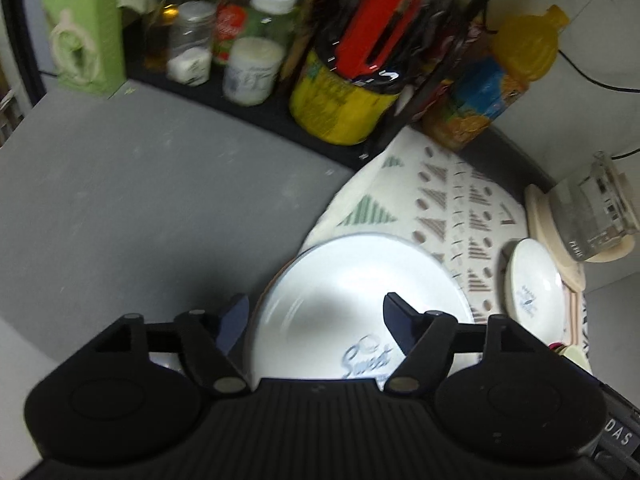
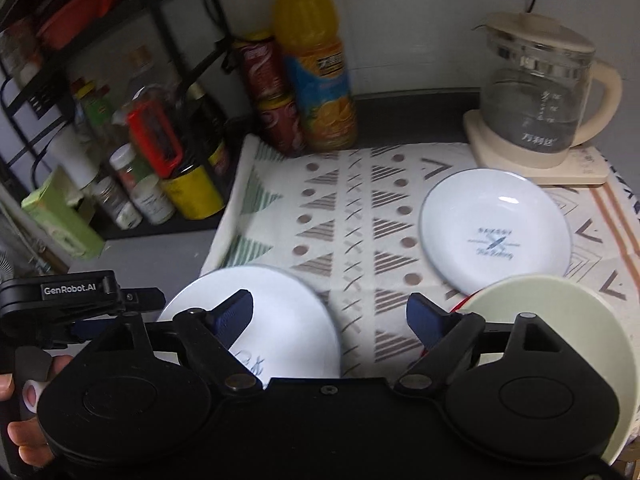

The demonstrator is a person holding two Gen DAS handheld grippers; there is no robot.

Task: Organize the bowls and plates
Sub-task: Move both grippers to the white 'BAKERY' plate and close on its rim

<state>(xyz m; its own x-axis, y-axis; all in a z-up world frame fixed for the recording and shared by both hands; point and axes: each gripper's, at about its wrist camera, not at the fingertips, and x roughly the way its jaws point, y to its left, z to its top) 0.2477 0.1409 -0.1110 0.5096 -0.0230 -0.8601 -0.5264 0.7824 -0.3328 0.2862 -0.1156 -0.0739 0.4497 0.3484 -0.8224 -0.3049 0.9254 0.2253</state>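
Observation:
A white plate with blue script (image 1: 352, 304) lies at the near left edge of the patterned cloth (image 1: 452, 196); it also shows in the right wrist view (image 2: 280, 320). My left gripper (image 1: 316, 316) is open right above it, fingers to either side, and appears in the right wrist view (image 2: 60, 300). A second white plate (image 1: 534, 284) lies further right (image 2: 496, 236). A cream bowl (image 2: 560, 328) sits at the near right. My right gripper (image 2: 332, 316) is open and empty above the cloth (image 2: 360, 216), between the plate and the bowl.
A black rack (image 2: 120, 80) with jars, a yellow can (image 1: 340, 104) and a green box (image 1: 84, 28) stands on the left. An orange juice bottle (image 2: 316, 64), red cans (image 2: 272, 92) and a glass kettle (image 2: 536, 100) stand at the back. Grey counter (image 1: 140, 208) lies left.

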